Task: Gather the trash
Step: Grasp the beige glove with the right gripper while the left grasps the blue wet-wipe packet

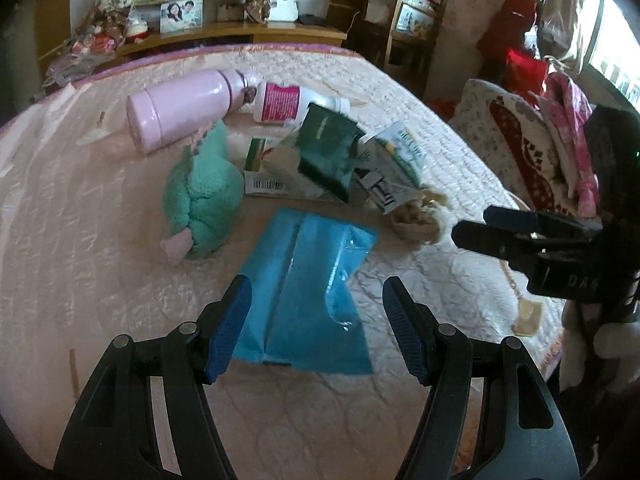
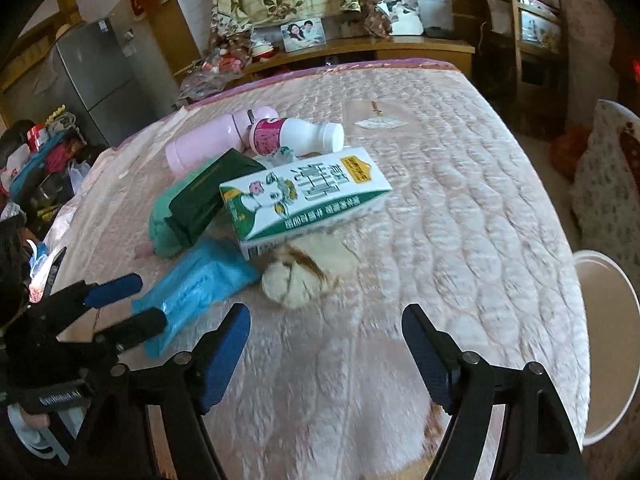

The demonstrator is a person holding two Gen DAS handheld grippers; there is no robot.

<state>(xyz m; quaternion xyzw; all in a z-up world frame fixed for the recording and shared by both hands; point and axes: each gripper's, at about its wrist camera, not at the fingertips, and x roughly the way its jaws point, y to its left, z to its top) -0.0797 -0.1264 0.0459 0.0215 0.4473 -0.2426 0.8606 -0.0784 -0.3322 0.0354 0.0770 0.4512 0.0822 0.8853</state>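
Note:
A pile lies mid-bed: a blue plastic packet, a green-and-white milk carton, a dark green pouch, a white bottle with a pink label, a crumpled beige wad, a pink flask and a mint plush toy. My left gripper is open, hovering just above the near end of the blue packet. My right gripper is open and empty over bare quilt, just short of the beige wad. It also shows in the left wrist view.
The pink quilted bed fills both views. A white bin stands at the bed's right edge. A wooden headboard shelf with photos and clutter runs along the far side. A patterned pillow lies at the right.

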